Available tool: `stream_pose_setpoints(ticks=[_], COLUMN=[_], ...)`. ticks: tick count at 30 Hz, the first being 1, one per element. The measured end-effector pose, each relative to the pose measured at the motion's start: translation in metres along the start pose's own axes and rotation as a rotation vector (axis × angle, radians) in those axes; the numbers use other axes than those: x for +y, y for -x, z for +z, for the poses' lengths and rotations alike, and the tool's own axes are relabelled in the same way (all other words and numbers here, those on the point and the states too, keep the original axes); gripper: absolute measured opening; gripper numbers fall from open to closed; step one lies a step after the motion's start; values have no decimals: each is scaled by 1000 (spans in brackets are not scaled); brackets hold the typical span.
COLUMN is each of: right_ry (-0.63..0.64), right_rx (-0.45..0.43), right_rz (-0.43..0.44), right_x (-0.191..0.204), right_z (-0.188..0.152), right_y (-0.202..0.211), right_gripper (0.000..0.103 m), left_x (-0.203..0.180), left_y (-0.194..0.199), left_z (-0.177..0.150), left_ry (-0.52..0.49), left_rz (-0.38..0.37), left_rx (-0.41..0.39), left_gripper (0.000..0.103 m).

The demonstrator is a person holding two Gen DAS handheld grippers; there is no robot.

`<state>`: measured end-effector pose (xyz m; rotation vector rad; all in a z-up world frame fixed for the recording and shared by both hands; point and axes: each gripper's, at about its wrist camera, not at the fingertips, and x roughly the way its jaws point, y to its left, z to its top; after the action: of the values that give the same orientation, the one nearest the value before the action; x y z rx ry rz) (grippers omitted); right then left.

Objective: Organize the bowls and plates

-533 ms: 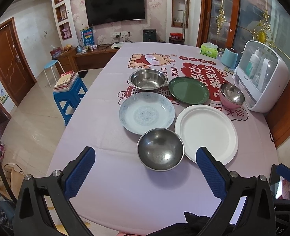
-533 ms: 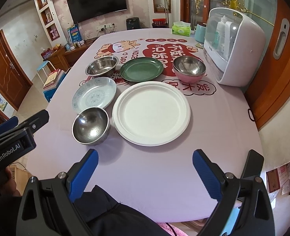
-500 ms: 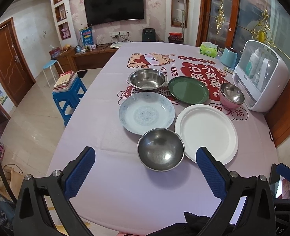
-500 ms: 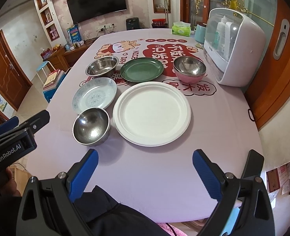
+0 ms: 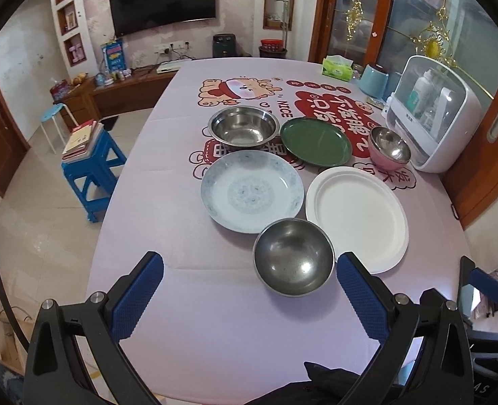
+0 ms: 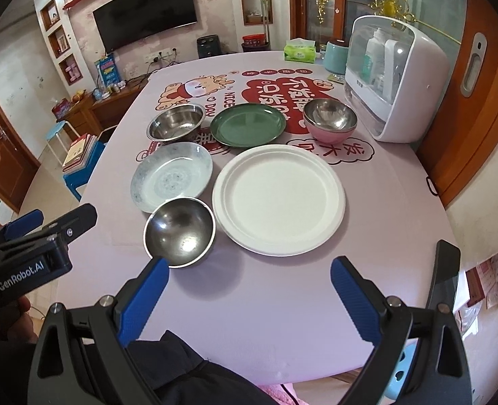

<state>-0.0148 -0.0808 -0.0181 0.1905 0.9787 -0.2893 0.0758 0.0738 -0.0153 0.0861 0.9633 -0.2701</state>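
Both grippers hang empty above the near edge of the bench [image 5: 188,303], fingers spread wide, which suits a start: nothing is stacked yet. In the left wrist view the left gripper [image 5: 247,290] frames the small round steel bowl [image 5: 293,256] at lower centre, probably the nearest first pick. Just beyond it lie the pale blue patterned ceramic plate [image 5: 251,191] and the large white paper plate [image 5: 357,215]. Farther up sit the wide steel basin [image 5: 243,125], the dark green plate [image 5: 315,141] and the pink-sided steel bowl [image 5: 389,145]. The right gripper [image 6: 247,295] faces the white plate, lower centre.
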Motion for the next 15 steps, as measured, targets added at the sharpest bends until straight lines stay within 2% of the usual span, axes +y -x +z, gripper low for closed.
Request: stream_pose_setpoints(ticks=[6, 11, 15], right_ry=[-31, -73, -91], right_rx=[-12, -37, -48], right_rz=[-31, -60, -61], right_x=[10, 3, -4], right_z=[-4, -8, -8], right_y=[7, 17, 18], right_gripper=[97, 97, 97], left_x=[8, 1, -12], left_y=[-6, -6, -7], left_z=[6, 9, 9], left_ry=[-28, -44, -82], left_rz=[-85, -191, -225], left_rx=[19, 12, 16], left_gripper=[102, 102, 102])
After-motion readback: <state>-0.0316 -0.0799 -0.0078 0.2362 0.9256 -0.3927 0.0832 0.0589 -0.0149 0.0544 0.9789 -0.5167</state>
